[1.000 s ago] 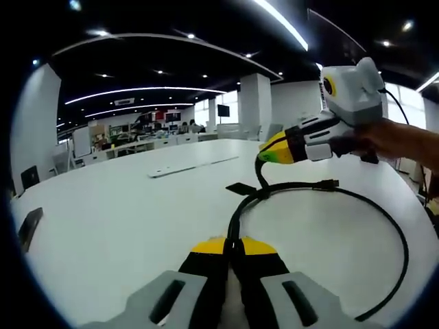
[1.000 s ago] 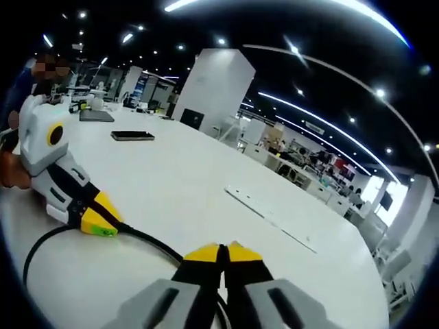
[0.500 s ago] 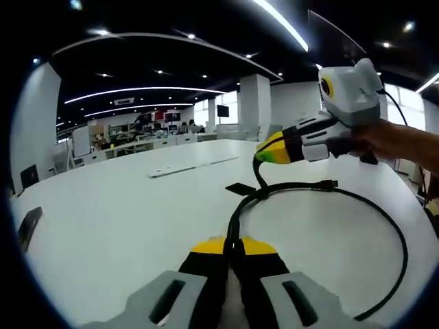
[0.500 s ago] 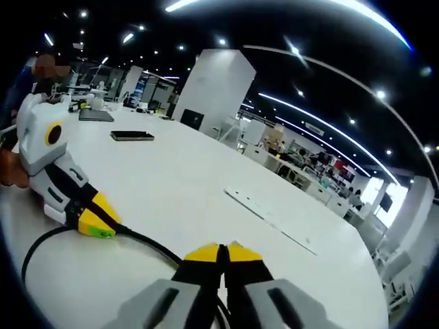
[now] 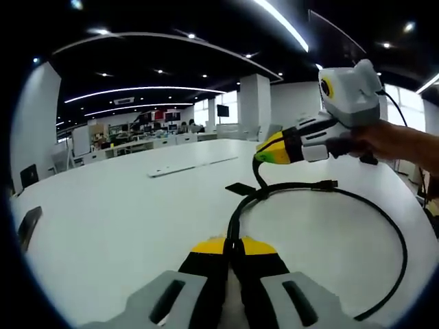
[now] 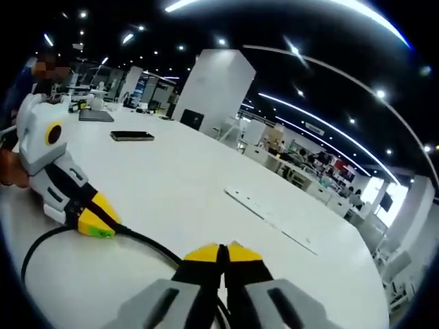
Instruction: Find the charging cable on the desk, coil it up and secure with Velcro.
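Observation:
A black charging cable (image 5: pixel 295 186) lies in a wide loop on the white desk (image 5: pixel 123 219), its plug end (image 5: pixel 329 184) resting on the surface. My left gripper (image 5: pixel 230 245) is shut on the cable near the bottom of the left gripper view. Further along, my right gripper (image 5: pixel 265 155) comes in from the right, held by a hand, and is shut on a raised stretch of the same cable. A small black Velcro strap (image 5: pixel 240 188) lies just left of the loop. In the right gripper view the cable (image 6: pixel 147 241) runs from my right gripper (image 6: pixel 221 252) to the left gripper (image 6: pixel 103 229).
A dark phone (image 6: pixel 132 136) and a dark flat device (image 6: pixel 96 115) lie far across the desk. A flat white strip (image 5: pixel 180 168), (image 6: pixel 271 219) lies in the middle. Another dark phone (image 5: pixel 30 227) sits near the left edge. A person is at the far left of the right gripper view.

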`<state>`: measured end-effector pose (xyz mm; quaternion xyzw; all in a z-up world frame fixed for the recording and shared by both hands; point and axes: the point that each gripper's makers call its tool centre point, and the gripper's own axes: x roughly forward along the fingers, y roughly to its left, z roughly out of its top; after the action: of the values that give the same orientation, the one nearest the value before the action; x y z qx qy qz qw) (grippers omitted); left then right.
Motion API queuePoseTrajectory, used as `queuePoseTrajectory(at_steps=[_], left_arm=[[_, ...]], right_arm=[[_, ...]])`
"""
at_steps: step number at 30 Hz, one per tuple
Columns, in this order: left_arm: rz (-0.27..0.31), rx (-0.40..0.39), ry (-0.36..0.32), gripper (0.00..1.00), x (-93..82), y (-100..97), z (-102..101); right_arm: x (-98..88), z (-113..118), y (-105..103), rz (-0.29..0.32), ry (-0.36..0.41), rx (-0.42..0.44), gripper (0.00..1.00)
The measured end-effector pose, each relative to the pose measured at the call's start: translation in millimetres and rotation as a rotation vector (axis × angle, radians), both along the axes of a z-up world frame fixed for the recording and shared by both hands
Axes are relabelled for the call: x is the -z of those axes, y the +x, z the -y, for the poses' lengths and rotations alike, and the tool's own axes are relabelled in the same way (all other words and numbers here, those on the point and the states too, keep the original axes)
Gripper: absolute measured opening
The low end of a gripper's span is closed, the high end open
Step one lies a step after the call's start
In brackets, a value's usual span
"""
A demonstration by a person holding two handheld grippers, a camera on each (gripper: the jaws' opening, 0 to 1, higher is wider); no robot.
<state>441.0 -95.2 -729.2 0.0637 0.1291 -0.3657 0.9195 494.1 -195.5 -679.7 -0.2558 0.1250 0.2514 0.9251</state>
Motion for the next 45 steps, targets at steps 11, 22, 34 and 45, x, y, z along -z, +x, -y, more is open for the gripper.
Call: queuePoseTrajectory(at_steps=[11,22,34,45], left_arm=[[0.002,0.0,0.001,0.07,0.0,0.3,-0.2],[0.003,0.0,0.0,0.07,0.2,0.7,-0.1],[0.005,0.0,0.003,0.07,0.3,0.0,0.5],[0.007,0.0,0.002,0.07,0.0,-0.6,0.8]], right_arm=[[0.4,-0.3,0.7,-0.001,0.002,0.0,0.03],[3.0,0.1,2.4,-0.004,0.0,0.002,0.03],[3.7,0.3,4.4,-0.003,0.0,0.004,0.03],[4.5,0.1,5.9,-0.005,0.003,0.008,0.03]])
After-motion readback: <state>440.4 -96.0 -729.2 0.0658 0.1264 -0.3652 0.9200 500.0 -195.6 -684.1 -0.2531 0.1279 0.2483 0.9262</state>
